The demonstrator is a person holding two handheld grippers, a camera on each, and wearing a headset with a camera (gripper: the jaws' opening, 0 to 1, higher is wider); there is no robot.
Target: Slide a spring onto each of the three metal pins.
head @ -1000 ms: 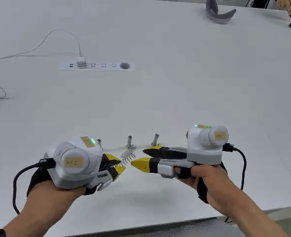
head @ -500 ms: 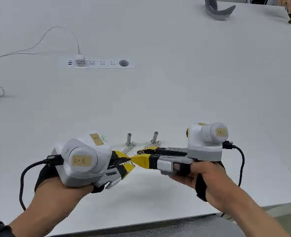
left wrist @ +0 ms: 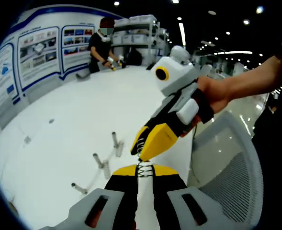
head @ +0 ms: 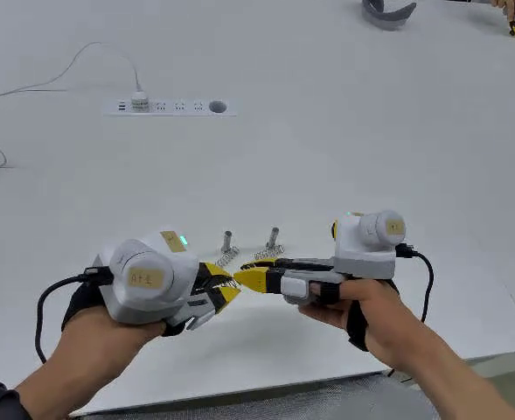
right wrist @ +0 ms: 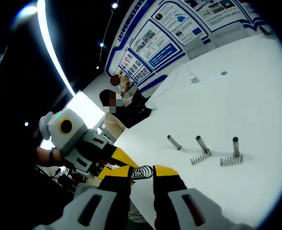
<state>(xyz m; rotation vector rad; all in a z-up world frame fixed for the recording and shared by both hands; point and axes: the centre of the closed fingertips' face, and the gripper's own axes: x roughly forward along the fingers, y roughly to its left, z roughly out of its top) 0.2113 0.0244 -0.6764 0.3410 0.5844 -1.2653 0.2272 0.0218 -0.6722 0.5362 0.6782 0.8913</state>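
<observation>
A small spring is held in the air between both grippers. My left gripper is shut on its lower end, and the spring rises from those jaws. My right gripper has closed around the spring, which spans the narrow gap between its yellow jaws. In the head view the left gripper and right gripper meet tip to tip. Behind them stand metal pins, each with a loose spring lying at its foot. Three pins stand in a row.
A white power strip with a plugged cable lies far back on the white table. A dark curved object rests at the far edge. A person works at the table's far end. The front table edge is just below my hands.
The two grippers have come together tip to tip. The right gripper's jaws, wide apart a second ago, have narrowed onto the spring that the left gripper holds.
</observation>
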